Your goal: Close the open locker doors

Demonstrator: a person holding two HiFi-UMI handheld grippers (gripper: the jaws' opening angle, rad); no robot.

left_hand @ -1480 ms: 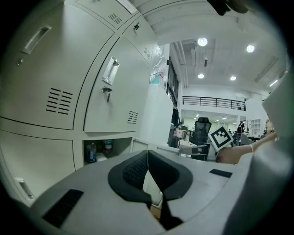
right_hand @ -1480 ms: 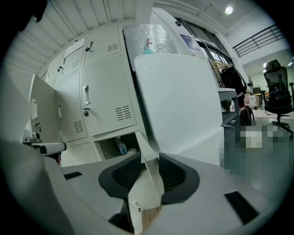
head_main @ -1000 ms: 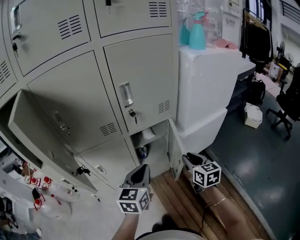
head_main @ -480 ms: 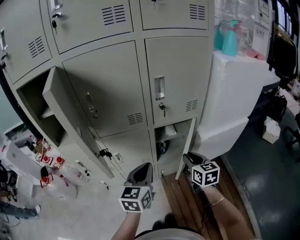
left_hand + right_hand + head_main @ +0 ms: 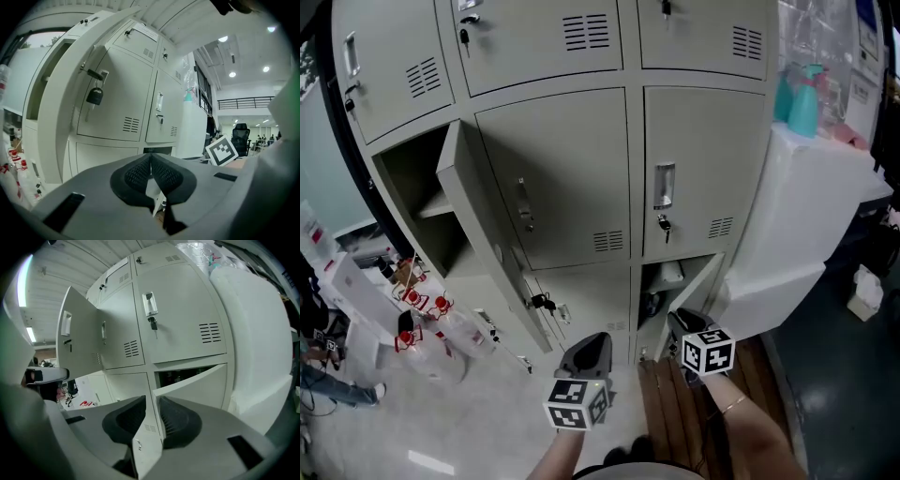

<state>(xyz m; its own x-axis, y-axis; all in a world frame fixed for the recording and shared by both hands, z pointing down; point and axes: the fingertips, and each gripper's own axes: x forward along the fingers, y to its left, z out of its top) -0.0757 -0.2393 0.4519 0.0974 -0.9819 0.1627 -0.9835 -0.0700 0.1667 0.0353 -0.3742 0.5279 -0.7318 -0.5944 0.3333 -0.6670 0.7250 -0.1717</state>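
Observation:
A bank of grey lockers fills the head view. The middle-row left door point(image 5: 483, 216) stands wide open, and the door below it point(image 5: 508, 323) is open too, with keys hanging at its edge. At the bottom right a door point(image 5: 698, 281) is ajar, also seen in the right gripper view point(image 5: 197, 385). My left gripper point(image 5: 586, 352) point(image 5: 151, 159) hangs low in front of the bottom lockers, shut and empty. To its right, my right gripper point(image 5: 682, 323) point(image 5: 152, 401) is near the ajar bottom door. Its jaws have just been closing, a narrow gap remains, and nothing is between them.
A white cabinet point(image 5: 797, 216) with a teal spray bottle point(image 5: 803, 103) stands right of the lockers. Red-capped plastic bottles point(image 5: 422, 323) lie on the floor at left, beside a person point(image 5: 323, 375). Wooden boards point(image 5: 675, 412) lie under the right gripper. An office chair point(image 5: 240, 133) stands far off.
The view has swung left along the lockers, so the open left doors now sit nearer the middle. Both grippers have come along with it and stay low before the bottom row.

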